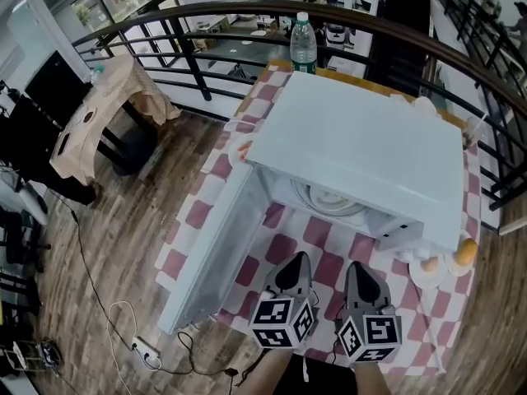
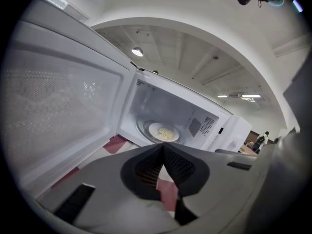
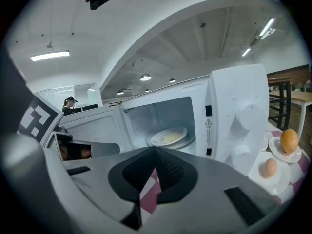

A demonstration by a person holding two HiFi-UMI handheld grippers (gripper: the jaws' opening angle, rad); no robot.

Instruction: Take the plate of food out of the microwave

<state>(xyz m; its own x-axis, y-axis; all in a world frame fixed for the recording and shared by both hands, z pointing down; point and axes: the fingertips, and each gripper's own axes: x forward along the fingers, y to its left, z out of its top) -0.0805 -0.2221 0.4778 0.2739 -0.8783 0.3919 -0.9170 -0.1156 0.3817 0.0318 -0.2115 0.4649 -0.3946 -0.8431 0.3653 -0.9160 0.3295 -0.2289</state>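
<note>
Head view shows the plate of food (image 1: pixel 328 197) inside the open microwave (image 1: pixel 362 155), on its turntable, near the middle of the counter (image 1: pixel 325 257). Its door (image 1: pixel 216 253) stands wide open to the left. The left hand-held gripper (image 1: pixel 297 259) and the right hand-held gripper (image 1: pixel 359 268) hover before the opening, both clenched on nothing.

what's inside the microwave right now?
A white plate of pale yellow food on the turntable, door open. In the head view the microwave top covers most of the cavity.
</note>
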